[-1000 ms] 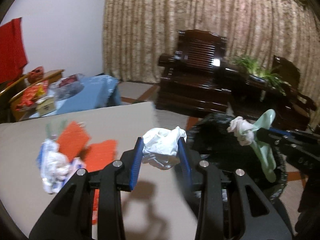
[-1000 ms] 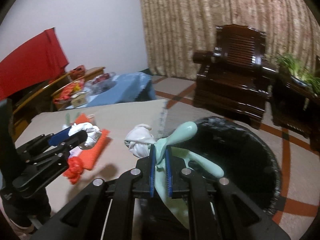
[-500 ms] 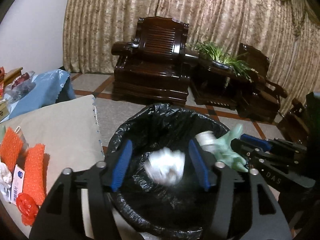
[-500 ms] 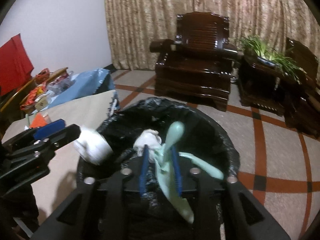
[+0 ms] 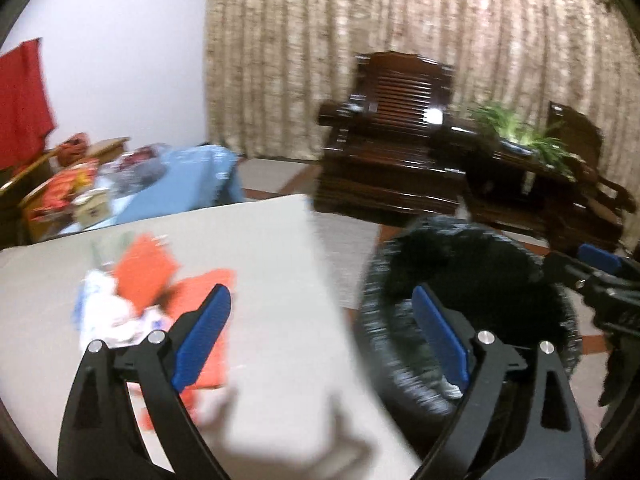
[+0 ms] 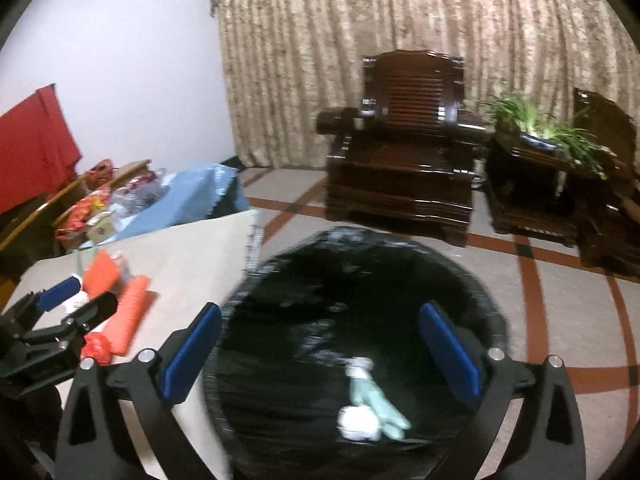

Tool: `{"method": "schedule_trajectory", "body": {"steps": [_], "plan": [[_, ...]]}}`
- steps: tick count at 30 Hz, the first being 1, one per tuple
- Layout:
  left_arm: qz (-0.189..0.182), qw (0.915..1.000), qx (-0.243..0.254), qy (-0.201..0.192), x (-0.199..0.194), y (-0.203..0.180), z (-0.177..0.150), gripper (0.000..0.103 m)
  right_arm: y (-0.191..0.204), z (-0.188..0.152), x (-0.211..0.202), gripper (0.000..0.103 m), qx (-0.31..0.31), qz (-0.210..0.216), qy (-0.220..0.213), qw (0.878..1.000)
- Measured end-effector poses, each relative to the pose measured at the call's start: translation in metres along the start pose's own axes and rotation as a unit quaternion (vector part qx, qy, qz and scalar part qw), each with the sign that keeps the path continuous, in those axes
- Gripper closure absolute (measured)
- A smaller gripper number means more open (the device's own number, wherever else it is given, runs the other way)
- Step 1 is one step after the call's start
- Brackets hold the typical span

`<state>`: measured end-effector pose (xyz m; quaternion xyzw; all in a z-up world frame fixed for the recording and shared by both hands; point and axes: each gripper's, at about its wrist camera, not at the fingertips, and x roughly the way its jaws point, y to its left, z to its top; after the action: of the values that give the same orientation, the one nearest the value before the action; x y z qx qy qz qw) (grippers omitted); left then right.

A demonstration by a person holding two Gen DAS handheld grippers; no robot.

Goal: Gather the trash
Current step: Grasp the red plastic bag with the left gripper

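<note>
— Where's the trash lying, and which way does it point?

— The pale green glove [image 6: 376, 408] is down in the black-lined bin [image 6: 472, 292]. In my right-hand view its long axis runs from about eleven o'clock to five o'clock, fingers toward five, with a white wad [image 6: 357, 420] touching its lower end.

— And your right tongs [image 6: 320, 356]?

— Spread wide and opening further, pinching nothing. The glove sits low between the two blue pads, apart from both.

— The left tongs [image 5: 320, 340]?

— Also spread and opening, nothing between them. They straddle the edge of the beige table [image 5: 280, 280]; the bin is at four o'clock. The leftover pile, orange netting [image 5: 144, 272] and white wrappers [image 5: 108, 312], lies at nine to ten o'clock, just beyond the left pad. That view is blurred, so I cannot tell finer detail.
</note>
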<state>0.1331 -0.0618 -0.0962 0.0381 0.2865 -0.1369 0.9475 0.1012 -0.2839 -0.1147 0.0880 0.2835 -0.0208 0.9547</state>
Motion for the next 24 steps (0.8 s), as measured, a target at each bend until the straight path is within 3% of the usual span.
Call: {"method": "schedule_trajectory", "body": {"steps": [8, 12, 17, 24], "plan": [[0.111, 0.9932, -0.034, 0.009, -0.028, 0.088, -0.025, 0.013, 0.072, -0.012, 0.012, 0.006, -0.050, 0.073, 0.006, 0.996], [0.142, 0.9883, -0.052, 0.025, -0.031, 0.116, -0.041, 0.014, 0.102, -0.020, 0.020, 0.006, -0.064, 0.101, 0.015, 0.993], [0.156, 0.9849, -0.066, 0.036, -0.031, 0.134, -0.058, 0.017, 0.135, -0.032, 0.033, 0.006, -0.093, 0.124, 0.026, 0.988], [0.143, 0.9859, -0.068, 0.055, -0.005, 0.127, -0.081, 0.025, 0.149, -0.037, 0.051, 0.006, -0.105, 0.130, 0.038, 0.985]]}}
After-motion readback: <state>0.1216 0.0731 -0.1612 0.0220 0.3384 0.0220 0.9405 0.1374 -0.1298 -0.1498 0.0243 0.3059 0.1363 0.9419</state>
